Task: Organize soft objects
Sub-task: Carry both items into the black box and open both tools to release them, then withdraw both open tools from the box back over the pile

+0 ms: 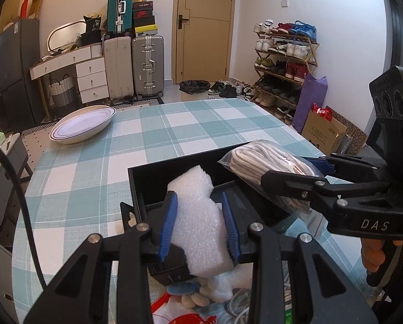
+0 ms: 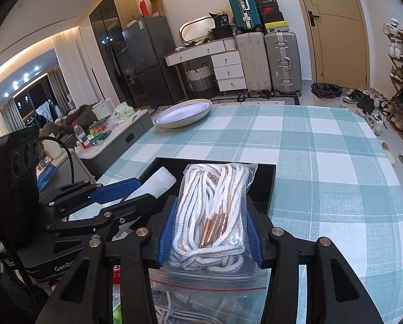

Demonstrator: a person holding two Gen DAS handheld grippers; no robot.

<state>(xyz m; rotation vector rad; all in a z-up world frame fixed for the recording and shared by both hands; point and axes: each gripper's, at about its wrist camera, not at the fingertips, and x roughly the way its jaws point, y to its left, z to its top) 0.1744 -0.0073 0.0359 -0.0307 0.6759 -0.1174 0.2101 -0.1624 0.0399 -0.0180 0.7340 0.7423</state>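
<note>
Left gripper (image 1: 200, 224) clamps white foam block (image 1: 198, 216) | right gripper (image 2: 211, 232) squeezes bagged laces (image 2: 215, 210) | both over black box (image 1: 158, 178) | risk: 2 loads collide, slippery bag slides out | plate (image 1: 82, 128) beyond

Foam piece (image 1: 198, 216) — white, coarse-textured, irregular block; clamped between two blue pads, its upper end projecting forward and tilted over the near edge of the box (image 1: 174, 172). Box: black, open-topped, rectangular, resting on the checked cloth, interior dark. Bag (image 2: 215, 216) — clear zip-lock type with a red seal strip at its near end, holding a coiled bundle of white cord with tan stripes and copper-coloured end caps; gripped at its sides by blue pads, suspended above the box's right portion, beside the foam.
</note>
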